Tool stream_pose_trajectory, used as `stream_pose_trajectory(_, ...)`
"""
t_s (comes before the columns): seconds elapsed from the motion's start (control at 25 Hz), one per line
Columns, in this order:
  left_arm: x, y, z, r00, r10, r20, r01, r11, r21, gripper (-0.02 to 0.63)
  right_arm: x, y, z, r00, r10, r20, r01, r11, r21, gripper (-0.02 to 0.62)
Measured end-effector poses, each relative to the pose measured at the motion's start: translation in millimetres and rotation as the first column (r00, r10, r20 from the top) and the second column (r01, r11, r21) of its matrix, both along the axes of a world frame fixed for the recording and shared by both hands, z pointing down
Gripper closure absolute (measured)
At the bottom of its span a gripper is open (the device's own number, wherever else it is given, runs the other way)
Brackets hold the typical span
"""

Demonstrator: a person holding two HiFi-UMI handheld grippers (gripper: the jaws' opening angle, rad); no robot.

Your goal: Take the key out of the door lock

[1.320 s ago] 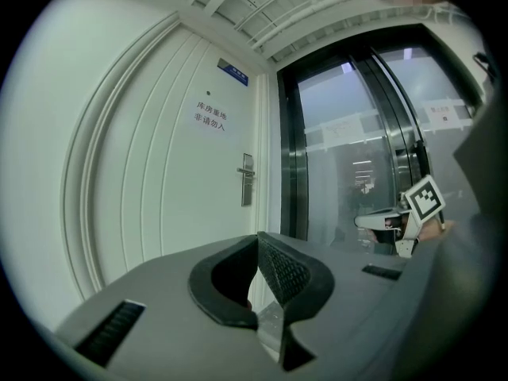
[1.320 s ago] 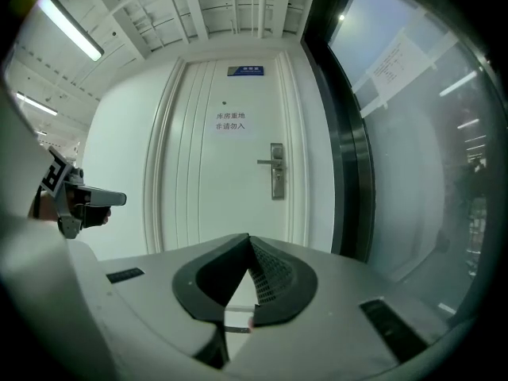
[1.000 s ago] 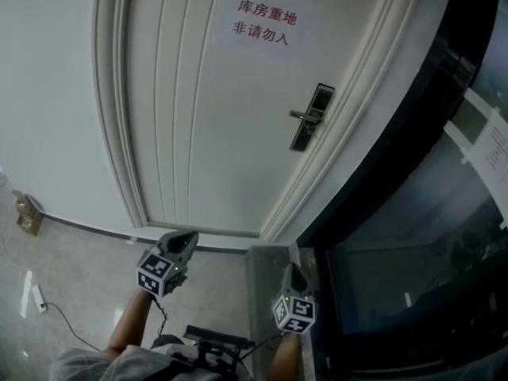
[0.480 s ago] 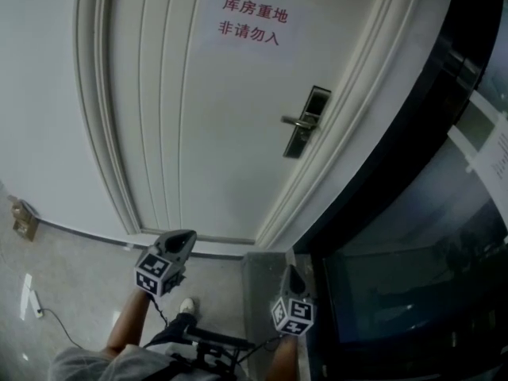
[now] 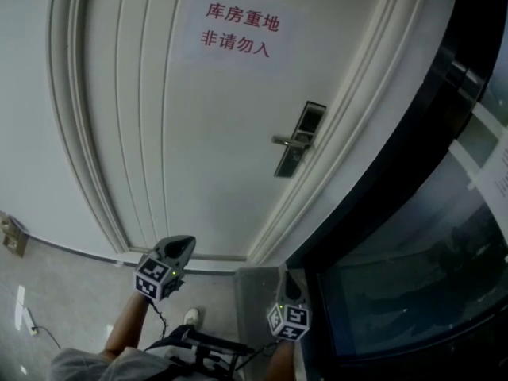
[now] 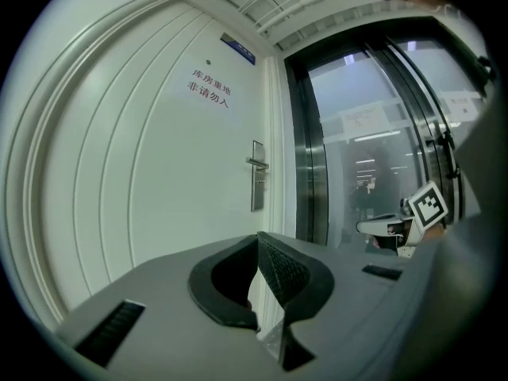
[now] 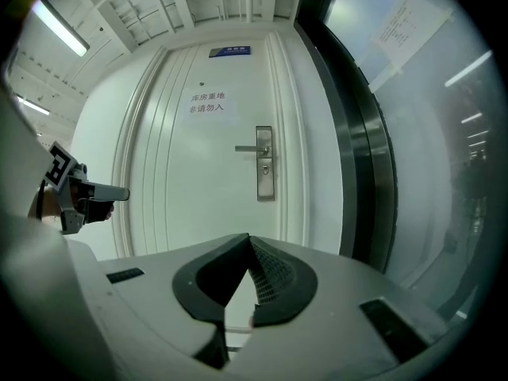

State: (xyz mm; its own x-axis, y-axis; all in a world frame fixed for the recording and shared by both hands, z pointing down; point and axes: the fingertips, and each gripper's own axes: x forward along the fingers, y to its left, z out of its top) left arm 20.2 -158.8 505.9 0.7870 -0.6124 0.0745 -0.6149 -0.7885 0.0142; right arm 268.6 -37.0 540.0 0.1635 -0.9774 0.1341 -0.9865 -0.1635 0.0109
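Note:
A white panelled door point(image 5: 198, 133) stands shut ahead. Its silver lock plate point(image 5: 295, 139) with a lever handle point(image 5: 284, 141) sits on the door's right side. In the right gripper view the lock plate point(image 7: 265, 163) shows a small dark spot under the handle; the key is too small to make out. My left gripper point(image 5: 186, 242) is low and left, far short of the door, fingertips together with nothing held. My right gripper point(image 5: 282, 270) is lower and further right, also shut and empty. Both gripper views show the jaws point(image 6: 256, 238) point(image 7: 249, 238) closed and aimed at the door.
A dark-framed glass wall point(image 5: 413, 213) runs along the right of the door. A paper sign with red characters point(image 5: 236, 30) hangs on the door. A cable and power strip point(image 5: 21, 308) lie on the floor at left, near a small box point(image 5: 11, 236).
Both grippers have moved closer to the door, staying shut. The door and lock plate look larger and have shifted left and down in the head view.

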Motion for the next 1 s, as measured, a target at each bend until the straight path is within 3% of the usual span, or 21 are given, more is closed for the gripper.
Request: stream_pose_trajectory(1.0,33,-153,-13,1.0,0.031,-0.002,-0.031,0.999,-0.041,0.601,30,-161,-43,0.998,0.014,-0.069,-0.012,1.0,0.02,0.583)
